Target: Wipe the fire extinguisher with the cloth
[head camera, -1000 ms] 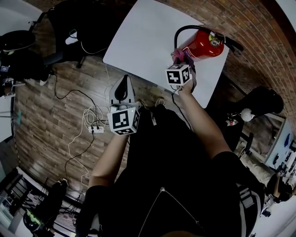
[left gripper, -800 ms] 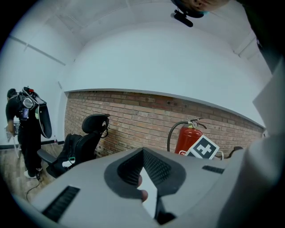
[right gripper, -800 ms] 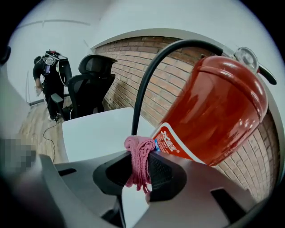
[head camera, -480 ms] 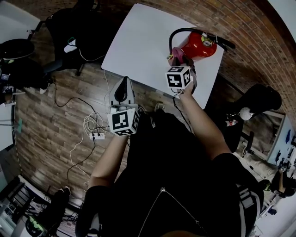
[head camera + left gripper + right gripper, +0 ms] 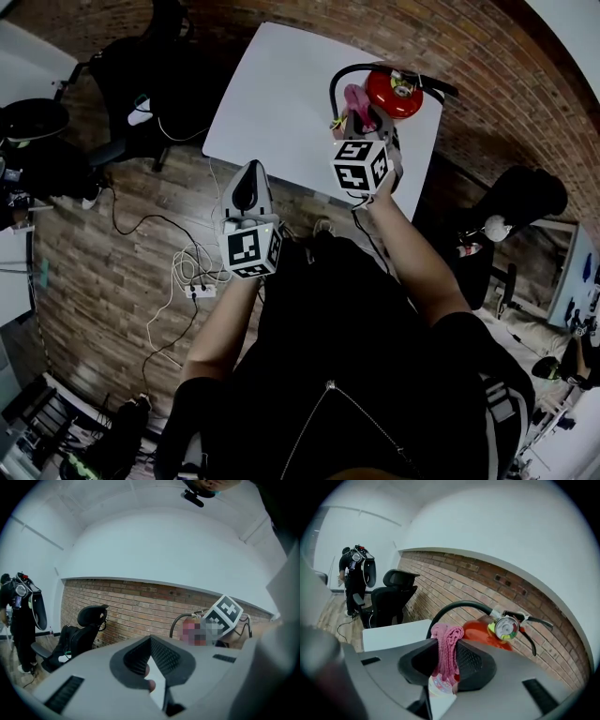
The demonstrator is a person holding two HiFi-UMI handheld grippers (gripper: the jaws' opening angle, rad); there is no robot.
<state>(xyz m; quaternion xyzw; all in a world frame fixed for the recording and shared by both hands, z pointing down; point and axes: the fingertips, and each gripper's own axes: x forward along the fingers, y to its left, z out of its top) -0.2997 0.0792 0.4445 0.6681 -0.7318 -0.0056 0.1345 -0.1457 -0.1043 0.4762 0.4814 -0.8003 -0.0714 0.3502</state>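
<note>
Brick wall (image 5: pixel 469 56) backs the white counter (image 5: pixel 281 84); right claw (image 5: pixel 446 654) grasps the pink cloth (image 5: pixel 447 637), red fire extinguisher (image 5: pixel 480 630) just beyond it; left claw (image 5: pixel 151 645) hangs clenched, empty.

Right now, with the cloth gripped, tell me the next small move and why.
Probably ease the right tool forward until the pink cloth presses on the fire extinguisher. The tool is shut on the cloth, whose folded end sticks out past the tips, and the extinguisher's red body lies directly behind it on the white table. These views cannot confirm contact.
</note>
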